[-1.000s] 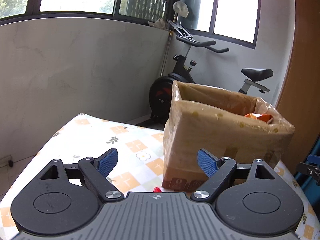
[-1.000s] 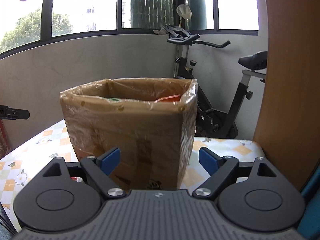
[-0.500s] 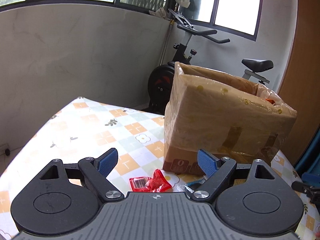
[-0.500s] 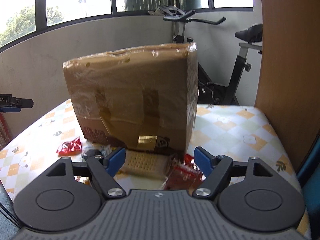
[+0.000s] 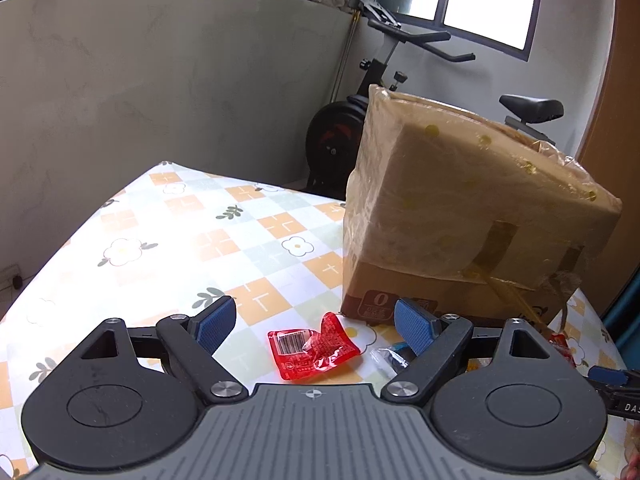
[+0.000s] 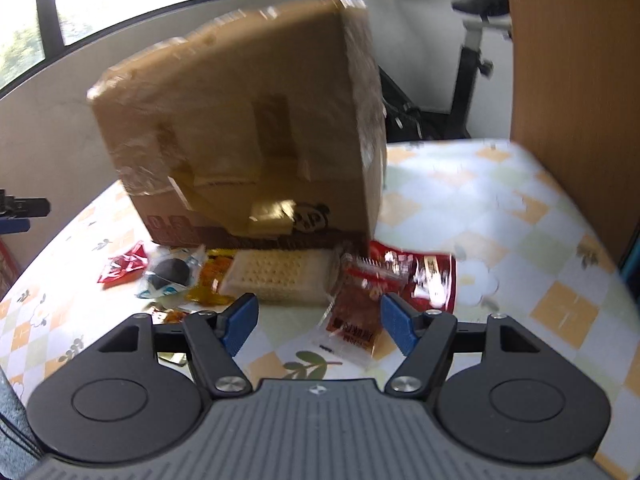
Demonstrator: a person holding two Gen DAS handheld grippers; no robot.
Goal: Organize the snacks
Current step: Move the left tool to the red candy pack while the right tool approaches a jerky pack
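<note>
Both my tongs have come down toward the worktop (image 5: 168, 240), and the view has changed with them: a second ago I was looking over the rim of the cardboard box (image 6: 248, 120) at the snacks already inside, and now I face its taped side wall with the loose snacks spread at its foot.

My left tongs (image 5: 314, 322) stand wide apart with nothing between the pads. Just ahead of them lies a small red packet (image 5: 312, 350) flat on the cloth, close to the box's near corner, with a clear wrapper (image 5: 390, 356) beside it.

My right tongs (image 6: 318, 316) have just been closing, yet they remain partly open and grip nothing. Below and ahead of them lies a brown-labelled clear packet (image 6: 354, 320), and beyond it a cracker pack (image 6: 280, 274), a red bag (image 6: 420, 276), a dark round sweet in a wrapper (image 6: 170, 272) and some orange wrappers (image 6: 210, 280), all crowded against the box's base. This view is blurred, so the finer print escapes me.

I judge that one drop into the box is finished and the next pick is beginning. The right tongs look set for the brown-labelled packet, the left for the red one.
</note>
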